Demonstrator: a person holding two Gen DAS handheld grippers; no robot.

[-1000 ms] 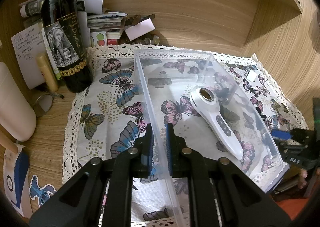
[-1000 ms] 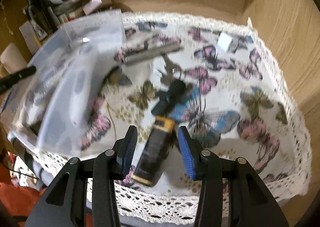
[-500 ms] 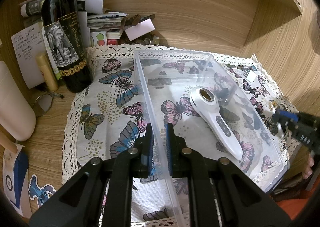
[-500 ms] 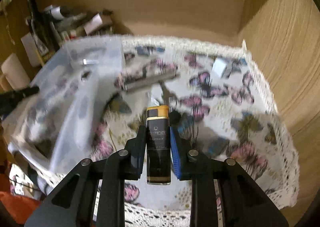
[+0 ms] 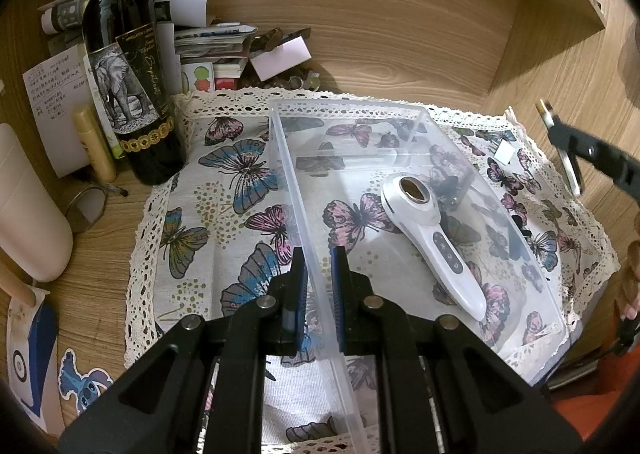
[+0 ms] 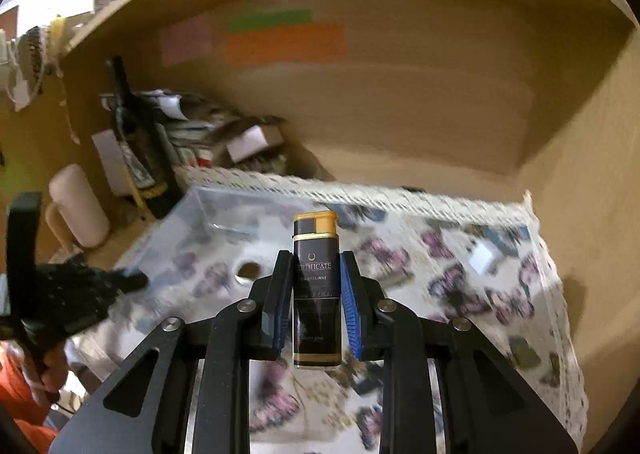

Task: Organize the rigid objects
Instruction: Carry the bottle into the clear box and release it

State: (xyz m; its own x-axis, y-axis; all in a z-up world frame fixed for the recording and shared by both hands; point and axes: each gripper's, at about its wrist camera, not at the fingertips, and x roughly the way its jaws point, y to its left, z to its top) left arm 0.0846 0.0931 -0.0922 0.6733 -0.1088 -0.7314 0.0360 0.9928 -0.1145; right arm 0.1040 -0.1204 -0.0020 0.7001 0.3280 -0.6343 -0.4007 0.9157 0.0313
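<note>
My left gripper (image 5: 318, 278) is shut on the near left wall of a clear plastic box (image 5: 304, 210) that stands on the butterfly cloth. A white handheld device (image 5: 436, 242) lies inside the box. My right gripper (image 6: 313, 286) is shut on a black lighter with a gold cap (image 6: 316, 278) and holds it upright in the air above the cloth, right of the box (image 6: 208, 230). The right gripper also shows at the right edge of the left wrist view (image 5: 560, 134). A small white block (image 6: 482, 257) lies on the cloth at the right.
A dark wine bottle (image 5: 128, 86), papers and small clutter (image 5: 224, 46) stand at the back left. A cream cylinder (image 5: 28, 206) stands at the far left. Wooden walls close the back and right. Small dark items (image 6: 368, 386) lie on the cloth below the lighter.
My right gripper closed on the lighter, lifted it off the cloth and raised it higher, with the view tilting up. My left gripper has stayed shut on the box wall.
</note>
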